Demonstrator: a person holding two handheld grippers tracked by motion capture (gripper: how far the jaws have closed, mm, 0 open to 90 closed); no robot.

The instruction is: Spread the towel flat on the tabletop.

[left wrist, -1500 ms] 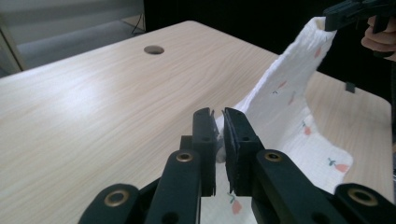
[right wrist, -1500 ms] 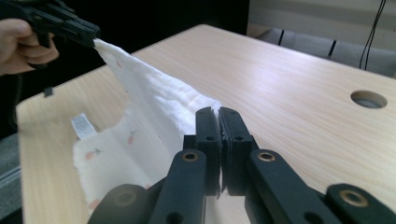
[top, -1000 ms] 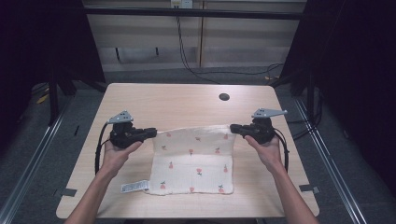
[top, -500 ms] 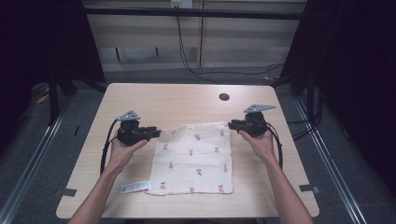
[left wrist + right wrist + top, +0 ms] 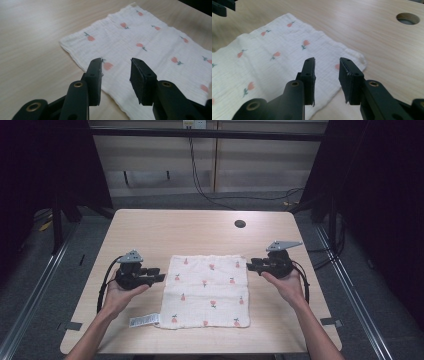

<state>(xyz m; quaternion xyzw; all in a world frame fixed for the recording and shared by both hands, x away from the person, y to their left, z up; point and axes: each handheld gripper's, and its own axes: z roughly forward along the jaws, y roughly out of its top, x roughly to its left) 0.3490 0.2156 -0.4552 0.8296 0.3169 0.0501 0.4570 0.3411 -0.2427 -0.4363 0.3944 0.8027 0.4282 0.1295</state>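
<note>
A white cloth (image 5: 207, 290) printed with small pink flowers lies flat in the middle of the wooden table (image 5: 190, 232). My left gripper (image 5: 159, 274) hovers at the cloth's left edge, open, with nothing between its jaws. In the left gripper view the cloth (image 5: 140, 50) spreads out beyond the open left gripper (image 5: 116, 63). My right gripper (image 5: 251, 264) is at the cloth's far right corner, open too. The right gripper view has the cloth (image 5: 277, 62) and its corner just past the open right gripper (image 5: 327, 62).
A white label (image 5: 144, 321) sticks out from the cloth's near left corner. A round hole (image 5: 240, 224) sits in the table's far right part, seen as the hole (image 5: 407, 18) in the right gripper view. Dark floor and metal rails surround the table.
Both grippers have let go of the cloth's far edge and opened. The cloth now lies flat, and the hands have drawn slightly outward and down.
</note>
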